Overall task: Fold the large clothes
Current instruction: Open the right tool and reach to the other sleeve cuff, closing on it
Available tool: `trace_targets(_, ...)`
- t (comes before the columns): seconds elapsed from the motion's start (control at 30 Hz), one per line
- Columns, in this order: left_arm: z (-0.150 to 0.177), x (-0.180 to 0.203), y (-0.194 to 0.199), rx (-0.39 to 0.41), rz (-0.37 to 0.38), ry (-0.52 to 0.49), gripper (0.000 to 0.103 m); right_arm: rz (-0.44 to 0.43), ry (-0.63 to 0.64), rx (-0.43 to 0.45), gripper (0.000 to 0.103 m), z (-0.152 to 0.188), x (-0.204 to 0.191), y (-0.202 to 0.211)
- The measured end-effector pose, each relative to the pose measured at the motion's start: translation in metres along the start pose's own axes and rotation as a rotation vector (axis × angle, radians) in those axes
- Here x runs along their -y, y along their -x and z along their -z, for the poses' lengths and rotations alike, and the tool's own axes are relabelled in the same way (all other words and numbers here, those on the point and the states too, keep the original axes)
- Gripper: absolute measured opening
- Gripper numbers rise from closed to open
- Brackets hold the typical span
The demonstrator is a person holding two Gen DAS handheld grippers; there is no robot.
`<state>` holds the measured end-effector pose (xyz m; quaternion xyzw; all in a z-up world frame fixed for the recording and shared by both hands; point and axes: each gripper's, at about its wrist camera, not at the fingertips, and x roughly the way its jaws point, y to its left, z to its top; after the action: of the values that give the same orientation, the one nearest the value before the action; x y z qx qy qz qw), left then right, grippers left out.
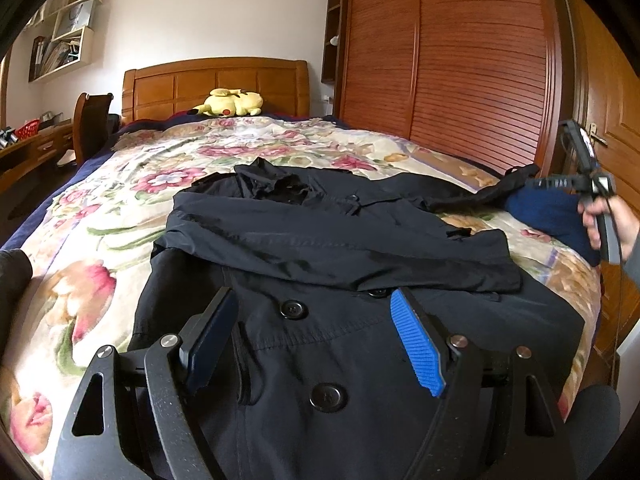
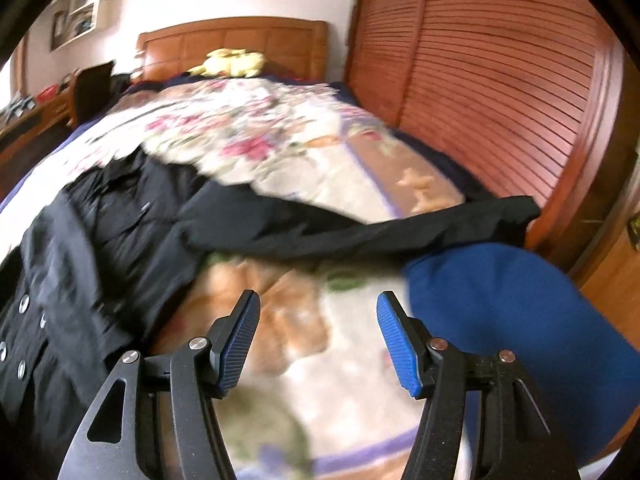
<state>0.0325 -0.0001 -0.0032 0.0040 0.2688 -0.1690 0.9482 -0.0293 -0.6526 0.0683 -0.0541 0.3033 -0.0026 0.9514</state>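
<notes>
Two open grippers frame our work on a black coat spread across the floral bedspread.

From the left wrist camera, we hold the left gripper just above the coat's lower front, jaws spread wide and empty, with two dark buttons between them. One sleeve lies folded across the chest; the other sleeve trails toward 2 o'clock, ending near a blue garment. At 3 o'clock our right hand grips the handle of the other tool. A yellow plush toy sits at 12 o'clock by the headboard.

From the right wrist camera, blurred by motion, the right gripper is parted over bare bedspread, holding nothing. The coat fills the 9 o'clock side; its loose sleeve runs across to 2 o'clock, touching the blue garment at 4 o'clock.

We judge the coat soft, thin and limp, with a smooth weave that may slide on itself; it looks light for its size but bulky where layers stack. The outstretched cuff seems the best hold for the right gripper, the hem corners for the left.
</notes>
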Motion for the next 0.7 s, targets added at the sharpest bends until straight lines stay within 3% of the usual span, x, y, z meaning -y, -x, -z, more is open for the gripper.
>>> trace_targets(0.3, 0.002, 0.006, -0.014, -0.036, -0.018, -0.025, 0.08, 0.066, -0.177, -0.032, 0.063, -0.041, 0.072, -0.047)
trace_targets(0.43, 0.003, 0.006, -0.017, -0.046, -0.019, -0.024, 0.08, 0.095, -0.266, -0.066, 0.068, -0.052, 0.091, -0.077)
trace_targets(0.7, 0.004, 0.007, -0.02, -0.058, -0.01, -0.025, 0.08, 0.155, -0.403, -0.147, 0.069, -0.06, 0.111, -0.128)
